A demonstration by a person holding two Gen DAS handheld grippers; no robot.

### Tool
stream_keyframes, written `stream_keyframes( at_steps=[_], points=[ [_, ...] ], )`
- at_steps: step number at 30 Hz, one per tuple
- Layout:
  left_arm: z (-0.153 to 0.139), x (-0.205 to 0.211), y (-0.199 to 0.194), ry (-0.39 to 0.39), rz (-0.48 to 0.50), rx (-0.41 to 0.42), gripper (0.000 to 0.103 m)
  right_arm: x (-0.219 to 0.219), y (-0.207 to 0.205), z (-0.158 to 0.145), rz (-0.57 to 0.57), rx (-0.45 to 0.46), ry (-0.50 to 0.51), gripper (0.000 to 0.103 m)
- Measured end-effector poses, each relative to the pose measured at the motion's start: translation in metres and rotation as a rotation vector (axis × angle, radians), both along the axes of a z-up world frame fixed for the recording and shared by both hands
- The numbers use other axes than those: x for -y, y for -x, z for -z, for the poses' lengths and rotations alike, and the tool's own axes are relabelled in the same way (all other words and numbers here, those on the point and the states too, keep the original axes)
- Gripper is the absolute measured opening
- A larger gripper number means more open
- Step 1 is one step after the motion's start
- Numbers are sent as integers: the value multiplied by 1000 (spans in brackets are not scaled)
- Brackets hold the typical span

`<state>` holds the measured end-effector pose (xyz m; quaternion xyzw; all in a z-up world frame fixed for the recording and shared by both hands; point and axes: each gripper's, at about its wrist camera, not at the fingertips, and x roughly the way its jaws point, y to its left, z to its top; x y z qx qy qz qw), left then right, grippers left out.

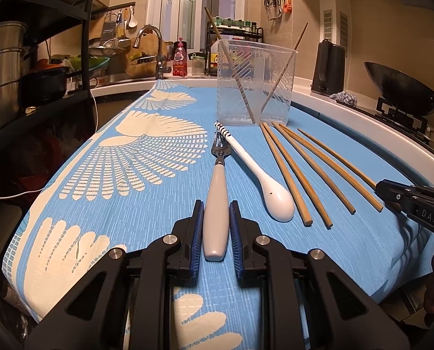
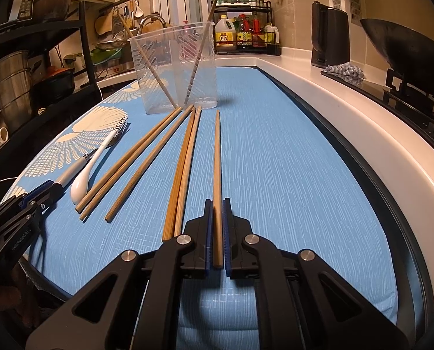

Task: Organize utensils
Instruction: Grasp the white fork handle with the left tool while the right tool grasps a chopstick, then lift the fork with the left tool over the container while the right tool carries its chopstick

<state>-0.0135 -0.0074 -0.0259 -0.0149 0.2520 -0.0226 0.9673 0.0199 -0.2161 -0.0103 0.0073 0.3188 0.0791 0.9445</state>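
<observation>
My left tool (image 1: 216,213) is clamped on the fork (image 1: 217,204) handle, fork flat on the counter (image 1: 147,204). Spoon (image 1: 263,175) beside it, untouched. Five chopsticks (image 1: 301,172) loose; my right tool (image 2: 216,213) pinches the rightmost chopstick (image 2: 217,163). Only 2 sticks stand in the clear bin (image 1: 256,84), so approx. early stage, most left.

A blue patterned cloth (image 1: 147,204) covers the desk. On it: a clear container (image 1: 256,84) at twelve o'clock, a fork (image 1: 217,192) and white spoon (image 1: 263,180) centre, loose chopsticks (image 1: 301,175) toward three o'clock.
</observation>
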Motion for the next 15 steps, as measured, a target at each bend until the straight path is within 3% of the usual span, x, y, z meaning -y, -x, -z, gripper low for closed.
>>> stream_keyframes(
  at_steps=[4, 15],
  points=[
    [-4, -1, 1, 3, 3, -3, 18, 3, -1, -3, 3, -14, -14, 6],
    [-46, -9, 8, 7, 12, 76, 18, 6, 13, -43, -11, 65, -27, 6]
  ],
)
